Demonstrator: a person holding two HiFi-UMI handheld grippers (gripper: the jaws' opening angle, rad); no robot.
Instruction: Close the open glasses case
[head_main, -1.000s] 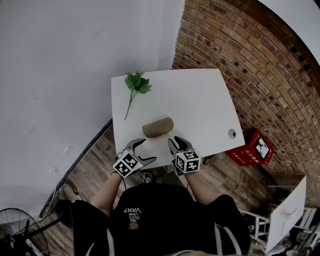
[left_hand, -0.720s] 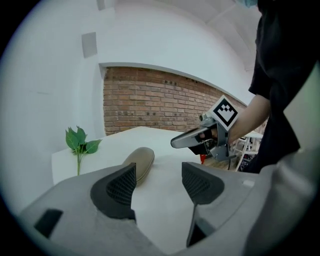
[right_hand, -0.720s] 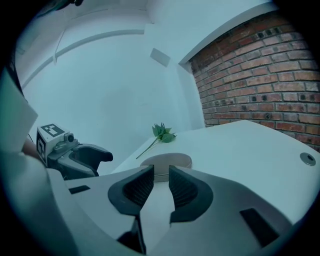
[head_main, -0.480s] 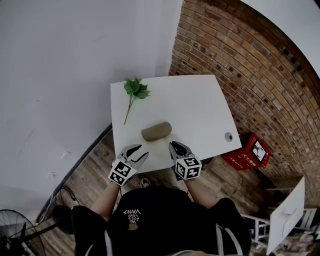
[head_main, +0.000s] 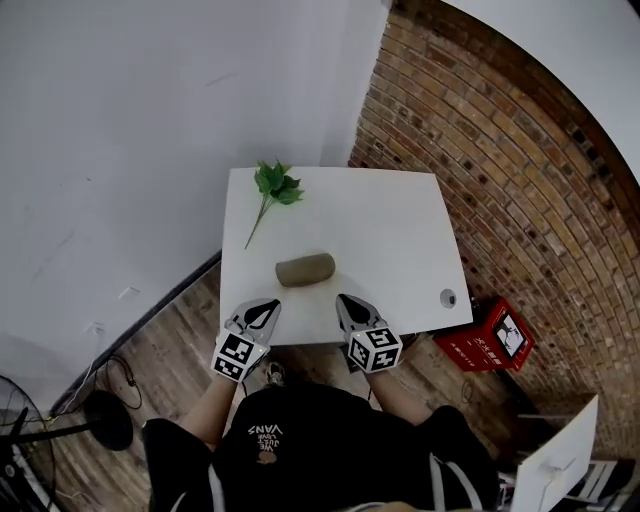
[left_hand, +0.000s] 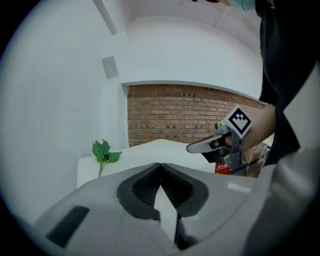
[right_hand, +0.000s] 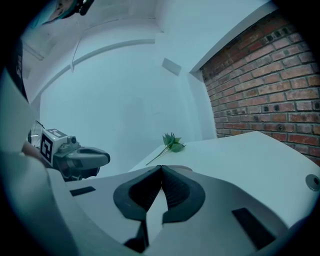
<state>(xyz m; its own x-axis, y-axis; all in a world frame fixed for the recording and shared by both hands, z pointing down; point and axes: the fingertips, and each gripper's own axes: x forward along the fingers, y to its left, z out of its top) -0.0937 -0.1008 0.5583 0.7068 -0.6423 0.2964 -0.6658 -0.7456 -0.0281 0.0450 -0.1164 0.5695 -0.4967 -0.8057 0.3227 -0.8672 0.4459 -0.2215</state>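
The brown glasses case (head_main: 306, 269) lies closed on the white table (head_main: 390, 230), near its front edge. My left gripper (head_main: 266, 306) hovers just in front of the case on the left, apart from it. My right gripper (head_main: 343, 300) hovers to the case's front right, also apart. Both have just been closing, with nothing between the jaws, and both are now shut and empty. In the left gripper view the pads meet at the left gripper (left_hand: 160, 165), with the right gripper (left_hand: 192, 148) beside it. In the right gripper view the right gripper (right_hand: 161, 168) is shut too, and the left gripper (right_hand: 102, 157) shows at the left.
A green leafy sprig (head_main: 272, 190) lies at the table's far left. A cable hole (head_main: 447, 297) sits in the front right corner. A brick wall (head_main: 520, 180) runs along the right, a red crate (head_main: 492, 338) stands on the floor, and a fan base (head_main: 105, 425) at the left.
Both grippers drew back from the case toward the table's front edge and rose. Their jaws went from open to shut. The case stayed where it was.
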